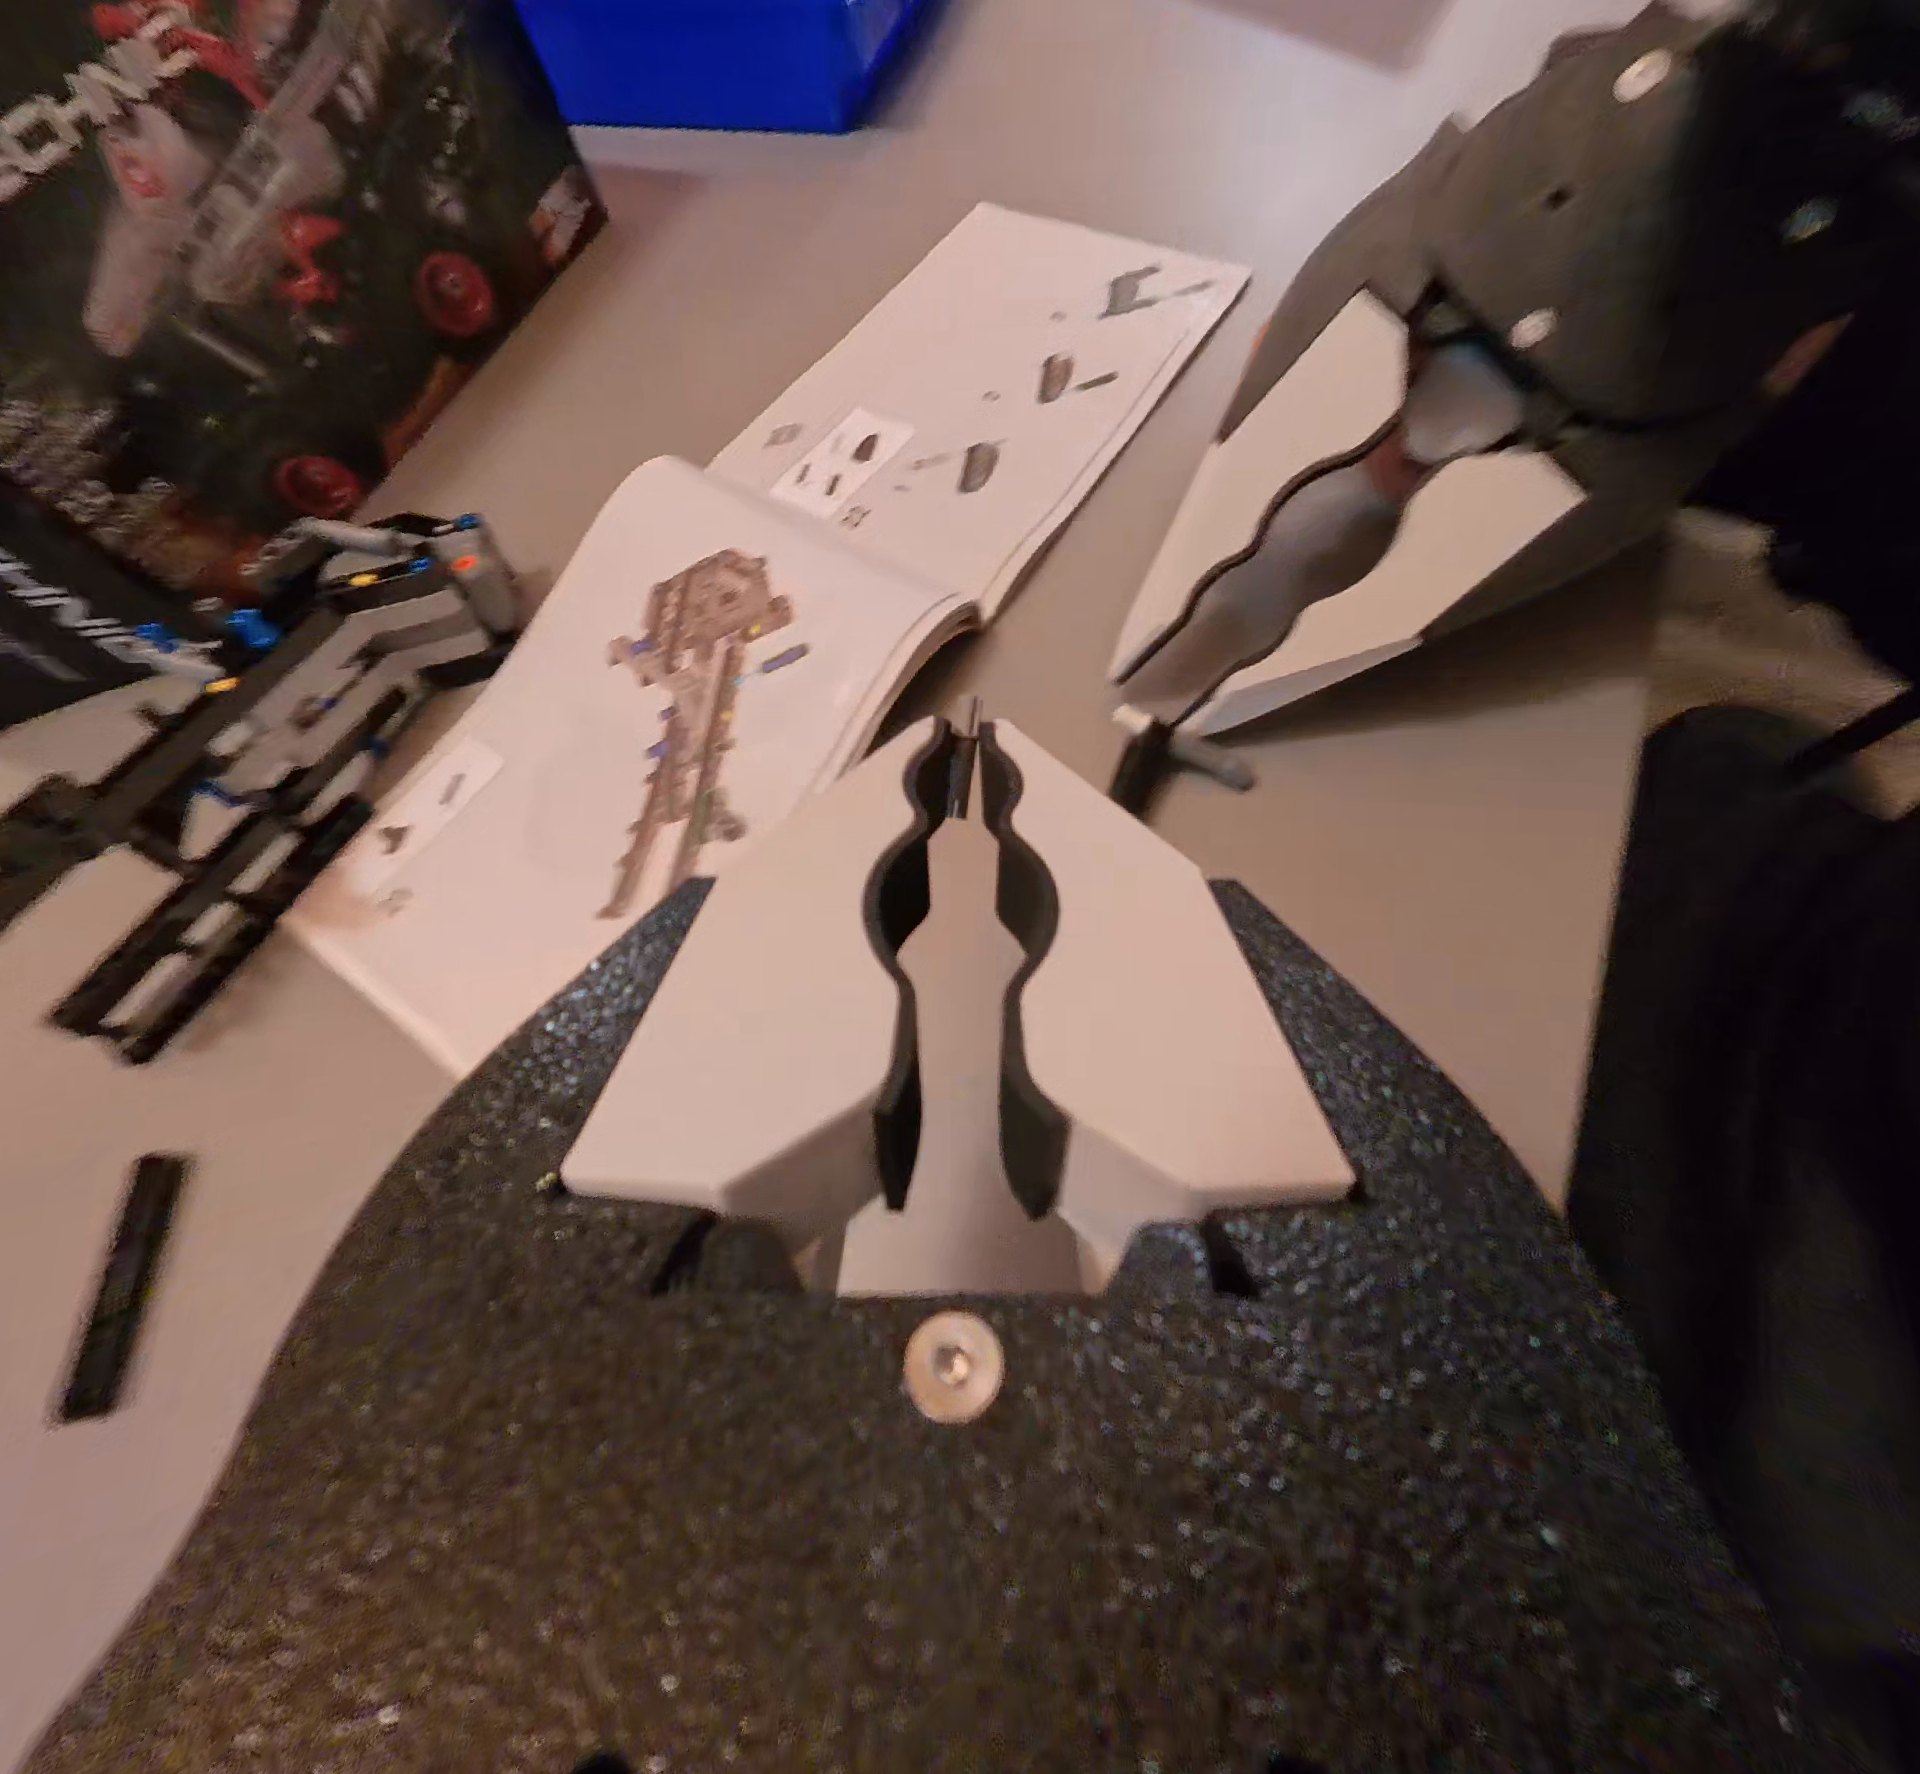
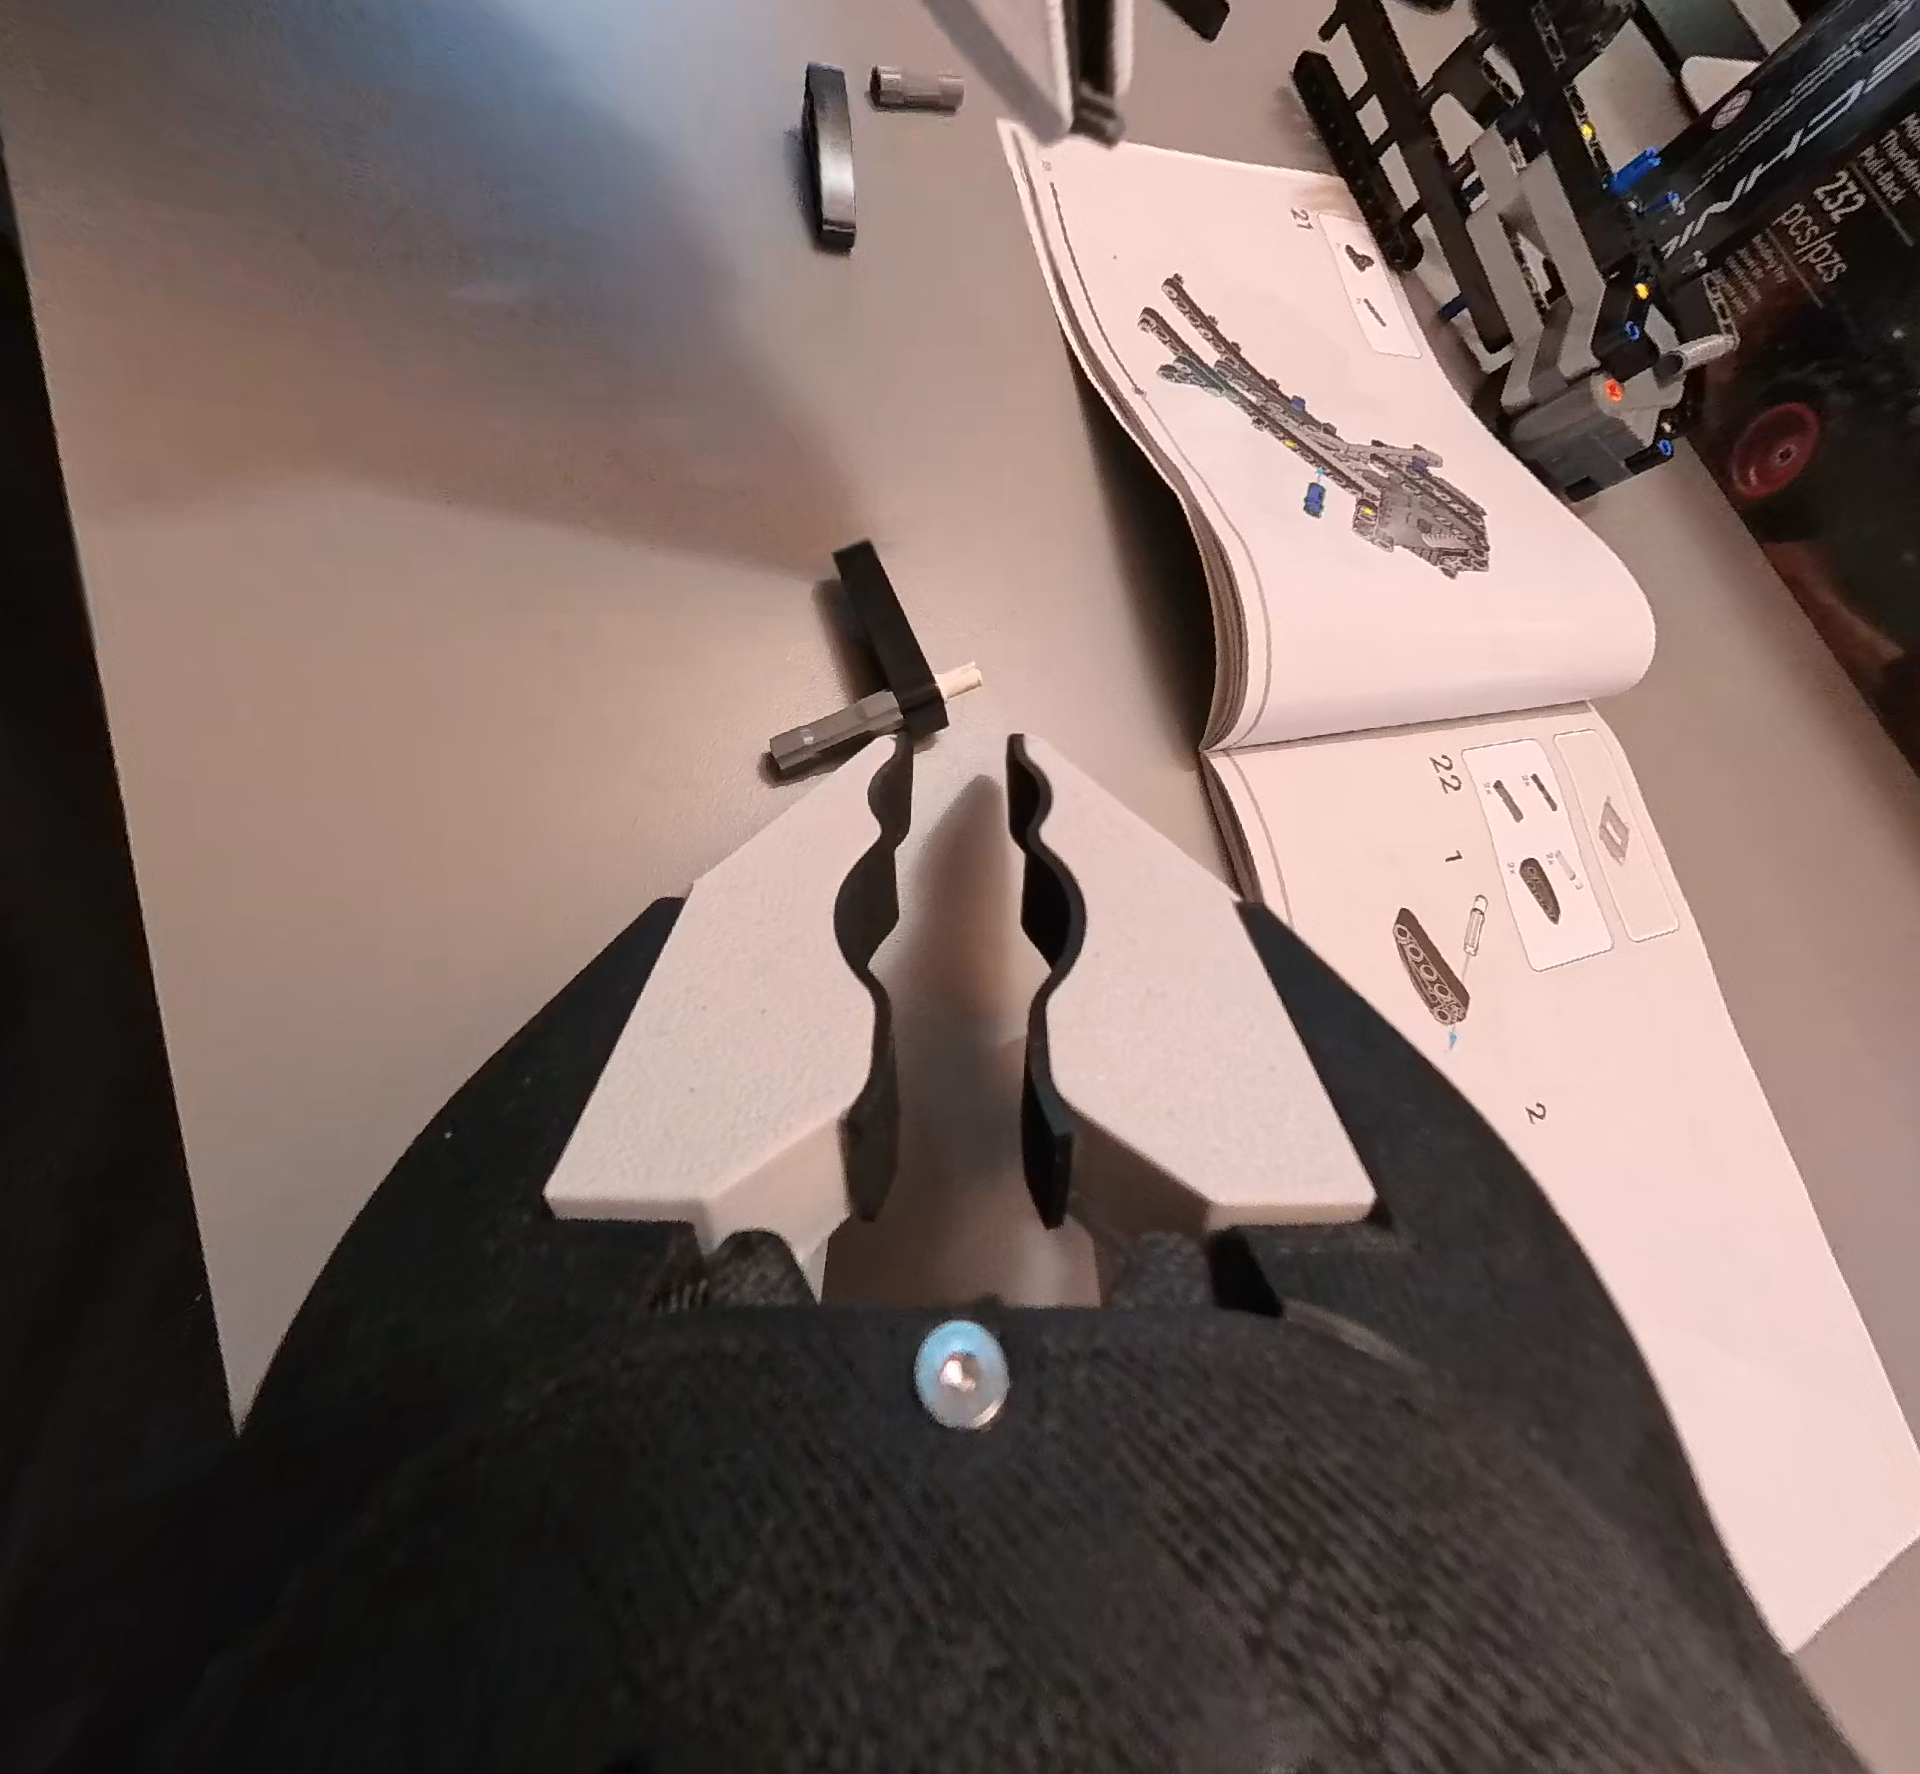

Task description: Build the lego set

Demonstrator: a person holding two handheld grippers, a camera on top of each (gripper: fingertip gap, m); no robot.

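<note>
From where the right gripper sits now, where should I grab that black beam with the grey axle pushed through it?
Take the black beam across its two long flat faces, mid-length, above the grey axle. It stands on edge, so those faces are exposed. Come from above with the open right gripper, turned so its fingers straddle the beam. The axle sticks out both sides low down; avoid it.

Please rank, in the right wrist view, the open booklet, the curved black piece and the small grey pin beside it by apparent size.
1. Open booklet
2. Curved black piece
3. Small grey pin
</note>
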